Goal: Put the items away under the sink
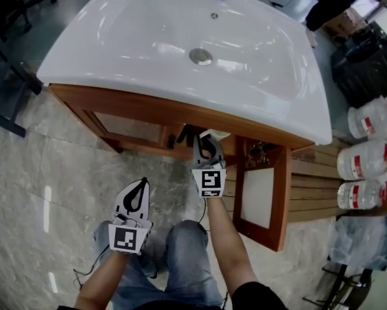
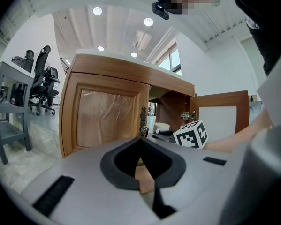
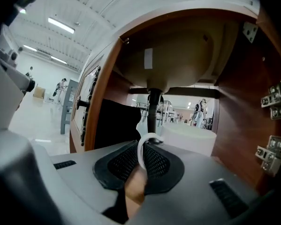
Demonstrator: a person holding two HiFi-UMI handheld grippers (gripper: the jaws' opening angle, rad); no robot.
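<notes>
A white sink [image 1: 180, 37] tops a wooden cabinet whose right door [image 1: 265, 202] hangs open; its left door [image 2: 107, 116] is closed. My right gripper [image 1: 208, 152] reaches into the open compartment, just below the sink's front edge. It is shut on a thin white plastic loop [image 3: 144, 149] that curls up between the jaws. Past the right gripper [image 3: 147, 146] I see the dark drain pipe [image 3: 153, 108], a black item [image 3: 114, 123] and a white round item [image 3: 193, 137]. Lower left, over the floor, my left gripper [image 1: 135, 200] is shut with nothing in it, and the left gripper [image 2: 141, 142] points at the cabinet.
Big water bottles [image 1: 367, 160] lie on wooden slats [image 1: 313, 186] right of the cabinet, with a black bag [image 1: 367, 60] behind them. A desk and office chairs [image 2: 41, 86] stand to the left. The person's knees [image 1: 180, 257] are on the marble floor [image 1: 44, 173].
</notes>
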